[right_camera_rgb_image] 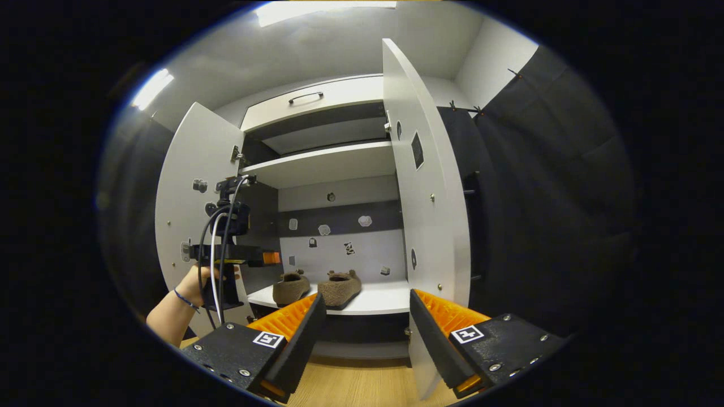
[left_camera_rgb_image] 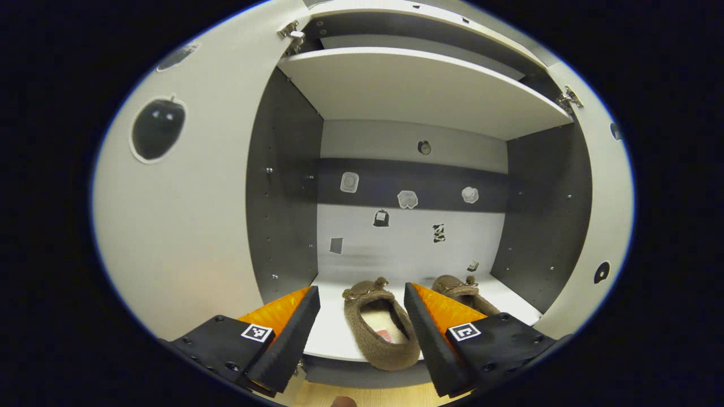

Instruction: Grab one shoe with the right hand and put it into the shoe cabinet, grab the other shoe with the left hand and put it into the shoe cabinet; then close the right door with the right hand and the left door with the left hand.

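Note:
Two brown fuzzy slippers stand side by side on the cabinet's white bottom shelf [left_camera_rgb_image: 331, 339]. The nearer slipper [left_camera_rgb_image: 380, 330] points inward, its heel at the shelf's front edge. The other slipper [left_camera_rgb_image: 459, 289] is partly hidden behind one finger. My left gripper [left_camera_rgb_image: 361, 294] hangs open just in front of the shelf, touching neither shoe. From farther back, my right gripper [right_camera_rgb_image: 366, 333] is open and holds nothing. In its view both slippers [right_camera_rgb_image: 291, 287] [right_camera_rgb_image: 339, 287] sit on the shelf [right_camera_rgb_image: 384, 299], and the left gripper [right_camera_rgb_image: 264, 258] is held by a hand [right_camera_rgb_image: 195, 285].
Both white doors stand wide open: the left door [left_camera_rgb_image: 169, 226] [right_camera_rgb_image: 186, 186] and the right door [left_camera_rgb_image: 602, 215] [right_camera_rgb_image: 432, 226]. An upper shelf [left_camera_rgb_image: 418, 85] spans the cabinet, with a drawer [right_camera_rgb_image: 308, 99] above it. Wooden floor [right_camera_rgb_image: 362, 384] lies below. Black cloth [right_camera_rgb_image: 543, 198] hangs at the right.

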